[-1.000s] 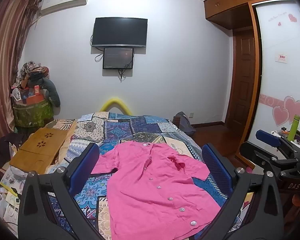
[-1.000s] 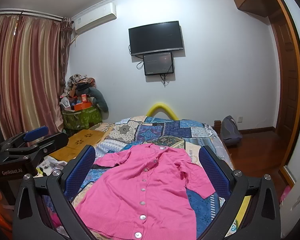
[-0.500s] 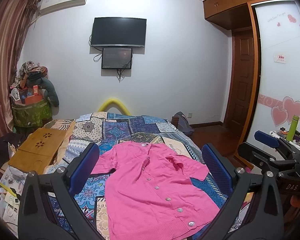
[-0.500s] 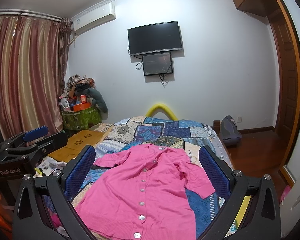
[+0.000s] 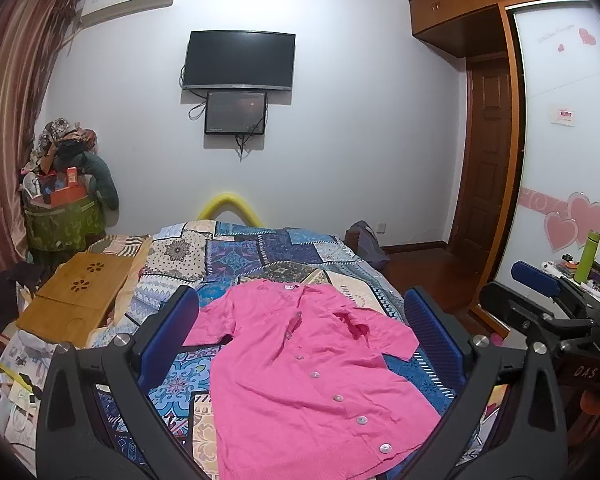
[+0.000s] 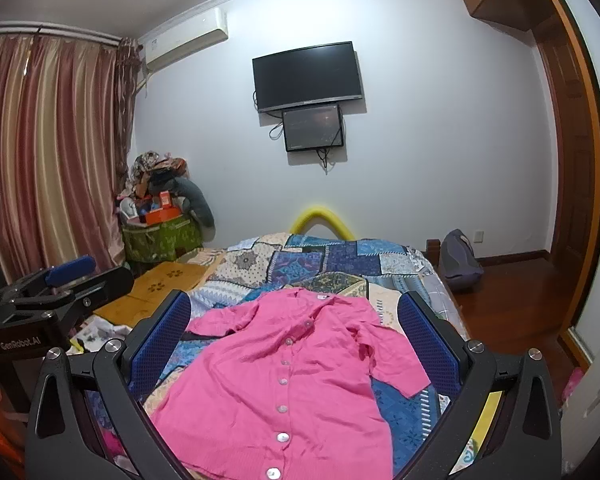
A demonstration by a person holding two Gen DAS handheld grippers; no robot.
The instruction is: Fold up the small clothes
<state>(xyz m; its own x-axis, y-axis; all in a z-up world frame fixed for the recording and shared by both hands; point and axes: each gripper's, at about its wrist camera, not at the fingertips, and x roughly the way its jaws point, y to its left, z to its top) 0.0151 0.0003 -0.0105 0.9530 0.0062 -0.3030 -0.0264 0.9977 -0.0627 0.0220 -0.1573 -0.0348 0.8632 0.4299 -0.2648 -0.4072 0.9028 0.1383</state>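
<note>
My left tongs [image 5: 300, 320] are spread wide with nothing between the blue pads [image 5: 172, 328], and my right tongs [image 6: 294, 320] are likewise apart and empty; each hangs in the air above the near end of the bed [image 5: 260, 248], touching no cloth. From the left view I can see the right tongs off to the side, and from the right view the left ones, so the two are held side by side, near each other. Over the last second hardly anything has shifted: the view has crept a little, the shirt sitting slightly lower and nearer in both pictures, which I read as a slow approach and not yet a reach. The pink shirt [image 6: 284, 376] lies flat on the quilt [image 6: 332, 264], buttoned front up, collar toward the far wall, both short sleeves spread out to the sides, hem nearest me. No fold has been made, so I judge the task is at its very start. The sleeves look like the first things to take, one in each tongs, and the knit seems soft enough to bunch if pinched carelessly.
</note>
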